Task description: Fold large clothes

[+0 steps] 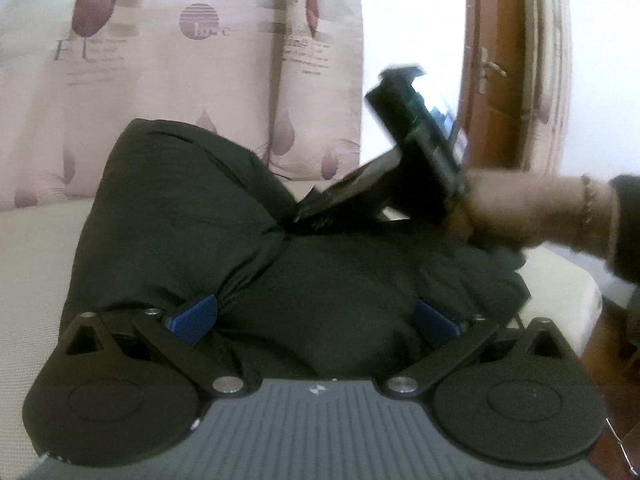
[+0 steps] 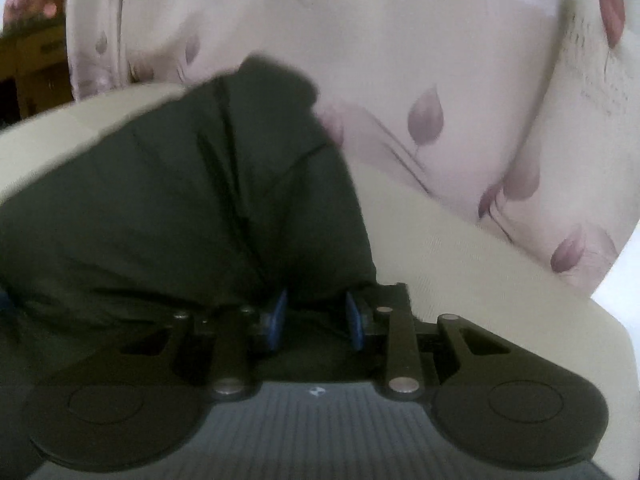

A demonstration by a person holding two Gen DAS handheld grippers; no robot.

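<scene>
- Currently, the dark jacket (image 1: 240, 240) lies bunched on the cream sofa seat (image 1: 36, 280), its far end pushed up against the floral back cushions (image 1: 180, 60).
- Edges: in the left wrist view the seat's right edge (image 1: 576, 292) drops to a wooden floor (image 1: 600, 344); bare seat lies left of the jacket. A wooden door (image 1: 492, 80) stands behind on the right.
- Open room: in the right wrist view a broad strip of bare seat (image 2: 460, 264) runs right of the jacket, bounded at the rear by the cushions (image 2: 400, 60).
- Orientation: the jacket's long axis runs from the cameras toward the backrest; a stitched seam (image 2: 232, 184) follows that line. Which end is the collar cannot be told.
- Left hand-held gripper (image 1: 316, 316): jaws spread wide, blue pads (image 1: 196, 316) on either side of the near bulk of the jacket, not visibly pinching it.
- Right hand-held gripper (image 2: 316, 312): jaws narrowed, blue pads (image 2: 276, 316) clamping a fold of jacket fabric. In the left wrist view it appears blurred, tilted over the jacket's right side, carried by a hand (image 1: 520, 212) with a bracelet (image 1: 588, 204).
</scene>
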